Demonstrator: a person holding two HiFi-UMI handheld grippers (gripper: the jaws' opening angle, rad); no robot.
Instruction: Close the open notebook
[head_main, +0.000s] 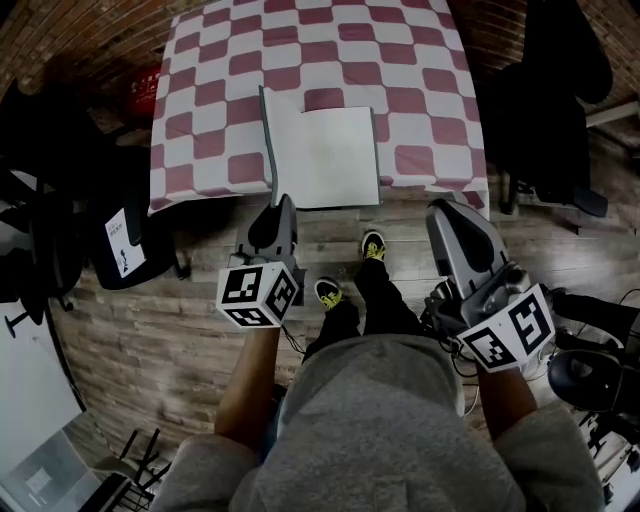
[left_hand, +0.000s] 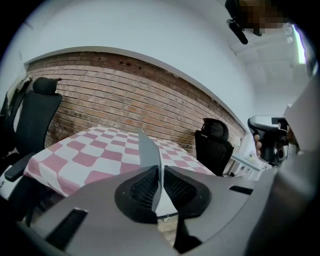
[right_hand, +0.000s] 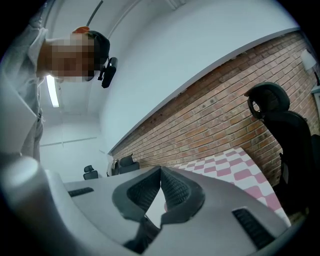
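**Jaws, left gripper** (left_hand: 159, 169): nearly together, pinched on the near edge of a thin grey leaf (left_hand: 150, 152) of the notebook (head_main: 335, 155). I cannot tell whether it is the cover or a page. The pinch is narrow, I judge, because the leaf is thin and has to be carried over rather than pushed.

**Leaf:** stands on edge straight ahead of my left jaws, rising from the left edge of the flat page. I estimate it is about halfway through its swing.

**Notebook body:** lies flat and white-faced on the checkered counter (head_main: 205, 110), ahead and just right of my left jaws, at the counter's near edge.

**Next, likely:** bring the leaf rightward and down onto the white page.

**Jaws, right gripper** (right_hand: 160, 172): tips together with nothing between them. They are held off the counter, right of the notebook and apart from it, and I judge them spare, since one grip suffices.
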